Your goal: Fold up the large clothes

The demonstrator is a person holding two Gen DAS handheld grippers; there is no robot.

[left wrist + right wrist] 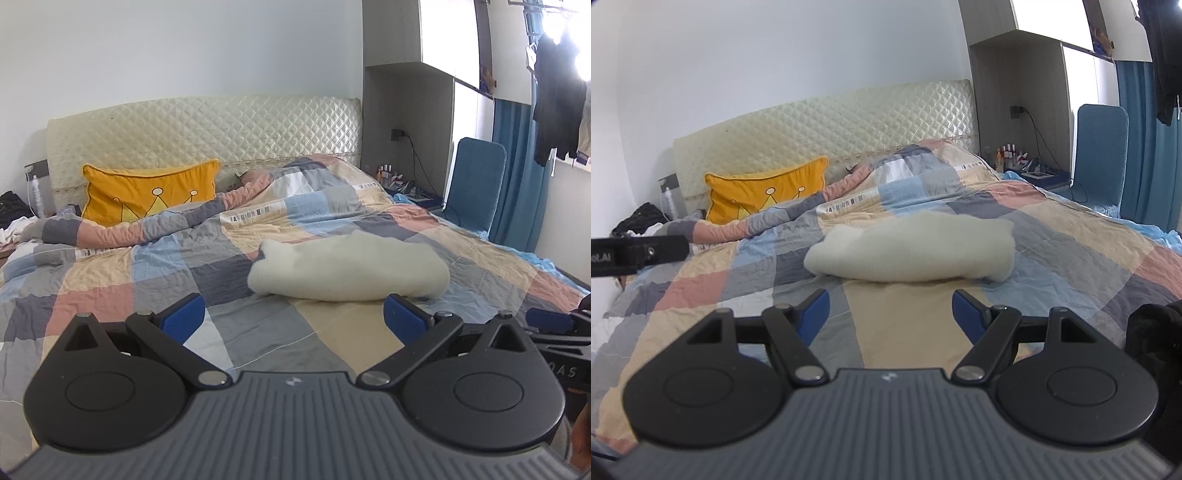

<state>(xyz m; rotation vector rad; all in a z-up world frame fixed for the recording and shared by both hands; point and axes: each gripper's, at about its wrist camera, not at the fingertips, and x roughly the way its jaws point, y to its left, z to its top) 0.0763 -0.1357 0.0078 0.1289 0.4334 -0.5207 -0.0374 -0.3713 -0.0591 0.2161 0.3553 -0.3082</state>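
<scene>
Both the left tool (293, 314) and right tool (890, 314) are hovering wide and empty before the cream fleece garment (349, 271), risking pinching the quilt (110, 280) beneath too.

Fluffy fleece garment (349, 271) on wrinkled cotton quilt (110, 280).

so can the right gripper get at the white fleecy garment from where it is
Probably yes. The right gripper is open and empty, the white fleecy garment lies straight ahead on the patchwork quilt, and only bare quilt shows between them.
</scene>
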